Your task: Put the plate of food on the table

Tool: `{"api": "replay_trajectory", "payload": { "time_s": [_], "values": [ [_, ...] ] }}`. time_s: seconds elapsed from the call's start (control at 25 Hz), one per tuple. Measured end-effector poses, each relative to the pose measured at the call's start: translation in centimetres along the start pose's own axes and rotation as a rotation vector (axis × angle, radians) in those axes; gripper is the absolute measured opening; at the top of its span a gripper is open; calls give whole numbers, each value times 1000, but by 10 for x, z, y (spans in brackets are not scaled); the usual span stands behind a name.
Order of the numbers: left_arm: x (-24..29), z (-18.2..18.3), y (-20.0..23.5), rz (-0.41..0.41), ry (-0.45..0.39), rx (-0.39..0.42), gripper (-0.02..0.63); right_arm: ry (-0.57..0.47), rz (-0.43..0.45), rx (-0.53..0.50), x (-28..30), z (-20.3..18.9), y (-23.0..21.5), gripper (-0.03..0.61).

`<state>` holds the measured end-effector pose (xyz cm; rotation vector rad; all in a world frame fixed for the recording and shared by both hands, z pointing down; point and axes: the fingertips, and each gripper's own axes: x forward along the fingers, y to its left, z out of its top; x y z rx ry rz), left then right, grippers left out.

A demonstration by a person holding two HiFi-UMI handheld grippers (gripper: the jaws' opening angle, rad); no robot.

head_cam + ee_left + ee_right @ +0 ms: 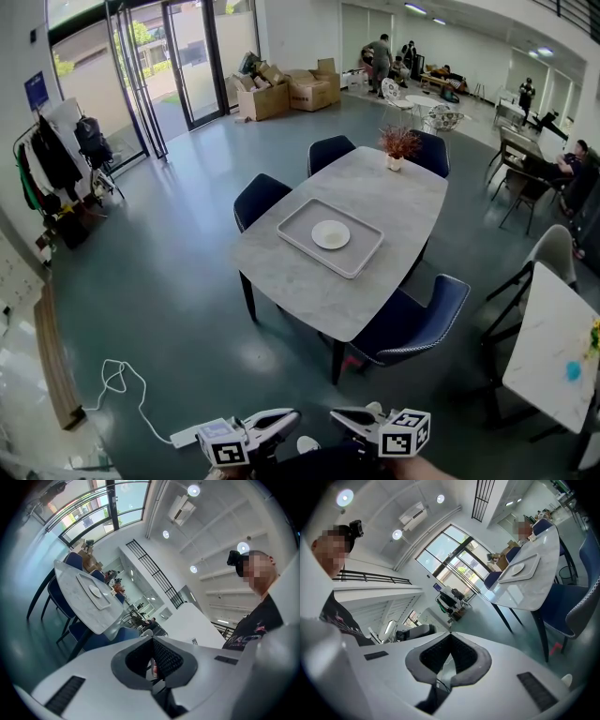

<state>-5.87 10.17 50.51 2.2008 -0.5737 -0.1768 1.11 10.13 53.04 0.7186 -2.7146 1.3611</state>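
A small white plate (330, 234) lies in a grey tray (361, 259) on the marble table (309, 291) in the middle of the room. Whether there is food on it I cannot tell. Both grippers are held low at the bottom edge of the head view, far from the table. The left gripper (281, 418) and the right gripper (349, 418) are both shut with nothing between the jaws. The left gripper view shows the table (70, 581), tray (101, 603) and plate (94, 591) far off at upper left. The right gripper view has the tray (530, 570) and plate (519, 568) at upper right.
Blue chairs (412, 323) stand around the table, and a small potted plant (398, 145) sits at its far end. A white cable and power strip (127, 384) lie on the floor at left. A coat rack (56, 159), cardboard boxes (281, 94) and a second white table (553, 347) stand around.
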Motion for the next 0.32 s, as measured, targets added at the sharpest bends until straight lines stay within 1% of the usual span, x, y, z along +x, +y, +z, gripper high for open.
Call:
{"api": "replay_trajectory", "payload": {
  "time_s": [0.24,0.32],
  "values": [
    [0,0,5,4,-8,-9,6,-15,24,30,2,-2,-4,11],
    [-2,0,6,7,-9,-9,5,-12,17,30,3,-2,-5,11]
  ]
}}
